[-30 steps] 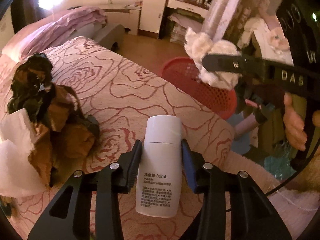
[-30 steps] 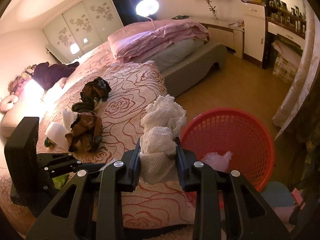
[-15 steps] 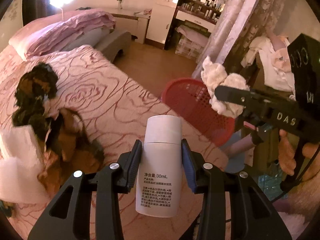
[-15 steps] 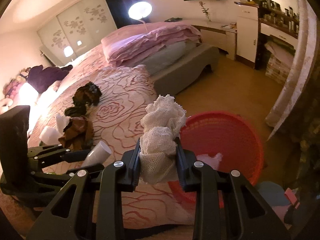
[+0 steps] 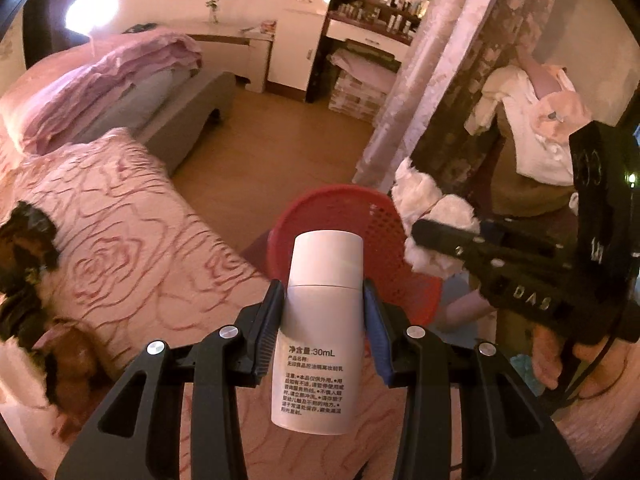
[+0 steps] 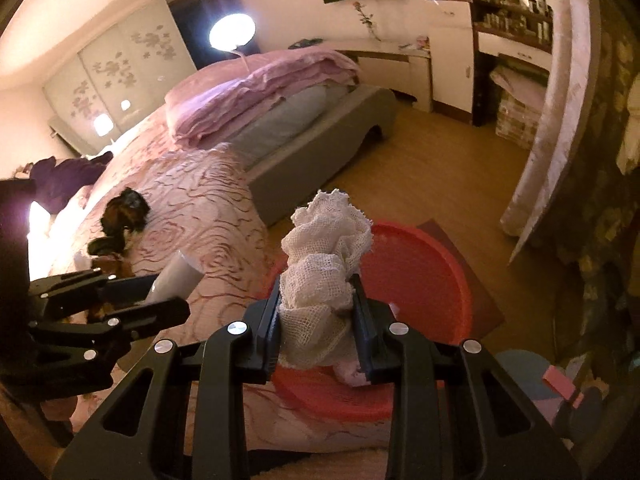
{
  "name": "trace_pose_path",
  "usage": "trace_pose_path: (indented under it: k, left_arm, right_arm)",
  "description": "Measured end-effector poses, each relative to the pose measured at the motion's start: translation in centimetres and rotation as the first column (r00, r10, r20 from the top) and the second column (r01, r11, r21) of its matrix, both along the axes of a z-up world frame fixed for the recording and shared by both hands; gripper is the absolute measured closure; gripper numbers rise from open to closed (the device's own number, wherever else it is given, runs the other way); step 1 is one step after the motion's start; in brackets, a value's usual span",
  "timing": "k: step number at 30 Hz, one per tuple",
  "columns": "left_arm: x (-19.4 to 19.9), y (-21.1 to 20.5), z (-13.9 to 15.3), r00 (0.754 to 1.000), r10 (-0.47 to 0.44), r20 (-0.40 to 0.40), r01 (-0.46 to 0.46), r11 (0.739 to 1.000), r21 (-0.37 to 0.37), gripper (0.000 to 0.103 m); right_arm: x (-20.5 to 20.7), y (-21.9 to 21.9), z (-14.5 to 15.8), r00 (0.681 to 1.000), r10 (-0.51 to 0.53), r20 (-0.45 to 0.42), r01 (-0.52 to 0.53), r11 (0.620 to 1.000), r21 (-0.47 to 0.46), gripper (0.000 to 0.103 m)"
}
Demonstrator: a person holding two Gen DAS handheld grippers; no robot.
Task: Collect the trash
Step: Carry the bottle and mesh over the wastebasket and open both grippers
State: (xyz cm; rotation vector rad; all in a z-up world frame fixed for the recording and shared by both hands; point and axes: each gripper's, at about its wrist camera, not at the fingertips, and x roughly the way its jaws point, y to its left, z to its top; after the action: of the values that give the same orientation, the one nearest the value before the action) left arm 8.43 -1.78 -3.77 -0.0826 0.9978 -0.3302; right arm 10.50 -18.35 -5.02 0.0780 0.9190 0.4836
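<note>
White 30 mL bottle (image 5: 320, 320), capped and upright, is clamped between black fingers. Crumpled white gauze cloth (image 6: 324, 276) is likewise pinched. Red mesh basket (image 6: 432, 280) is seen on the floor beside the bed.

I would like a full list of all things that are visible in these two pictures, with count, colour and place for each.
bottle: one, white, between the left gripper's fingers, upright
gauze: one wad, white, between the right gripper's fingers, over the basket
basket: one, red, on the floor beside the bed
bedspread: one, pink with rose pattern, on the bed
dark trash: a few crumpled brown-black pieces, on the bedspread
quilt: one, lilac, folded on the bed
lamp: one, lit, behind the bed
curtain: one, pale, at right
left hand-held gripper: black, shut on bottle
right hand-held gripper: black, shut on gauze
</note>
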Motion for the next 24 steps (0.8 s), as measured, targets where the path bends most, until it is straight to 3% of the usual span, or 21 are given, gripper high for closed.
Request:
trace_pose_path:
  k: [11, 16, 18, 20, 22, 24]
  left_arm:
    - [3.4, -3.4, -2.5, 0.996, -0.026, -0.084, 0.026, 1.0, 0.0, 0.065]
    - [4.0, -3.7, -3.8, 0.991, -0.019, -0.129, 0.017, 1.0, -0.016, 0.064]
    - [4.0, -3.5, -4.2, 0.99, -0.015, -0.144, 0.011, 1.0, -0.024, 0.064]
    - [4.0, -3.3, -4.4, 0.989, -0.011, -0.148, 0.007, 1.0, -0.025, 0.061]
    - [3.9, -3.0, -4.3, 0.989, -0.007, -0.144, 0.002, 1.0, -0.03, 0.049]
    - [3.8, -2.9, -4.0, 0.991, 0.0, -0.134, -0.005, 0.999, -0.038, 0.044]
  right_arm:
    - [1.8, -2.4, -2.8, 0.997, -0.05, -0.061, 0.049, 0.999, -0.016, 0.072]
    - [2.1, -3.0, -3.3, 0.994, -0.064, -0.089, 0.065, 0.998, 0.005, 0.049]
    - [2.1, -3.4, -3.4, 0.993, -0.074, -0.095, 0.076, 0.997, 0.016, 0.047]
    - [2.1, -3.5, -3.4, 0.992, -0.078, -0.097, 0.08, 0.997, 0.014, 0.047]
    - [2.0, -3.6, -3.3, 0.992, -0.08, -0.095, 0.082, 0.997, 0.014, 0.047]
    - [1.9, -3.6, -3.2, 0.992, -0.083, -0.091, 0.084, 0.996, 0.014, 0.047]
